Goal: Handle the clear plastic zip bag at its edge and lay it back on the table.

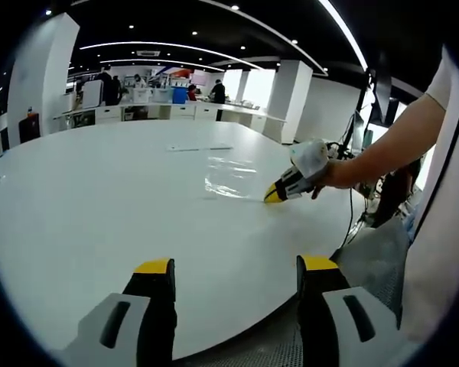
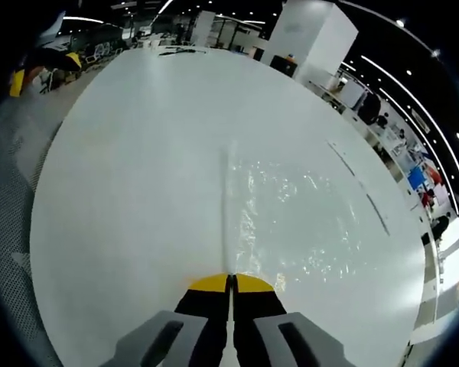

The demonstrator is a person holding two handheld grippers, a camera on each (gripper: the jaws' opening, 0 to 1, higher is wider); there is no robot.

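on the white tabletop (image 1: 99,222) the clear zip bag (image 2: 291,222) lies flat, its near edge clamped in the right gripper (image 2: 231,284), jaws together. the left gripper (image 1: 233,267) hangs well apart, jaws spread on nothing.

The desk (image 1: 99,206) is plain white. The zip bag (image 2: 291,206) is clear and shiny, with no pattern. Each tool, left tool (image 1: 233,269) and right tool (image 2: 231,284), is grey and black with yellow tips.

Clear plastic zip bag (image 2: 291,210) lies flat, crinkled, glossy.
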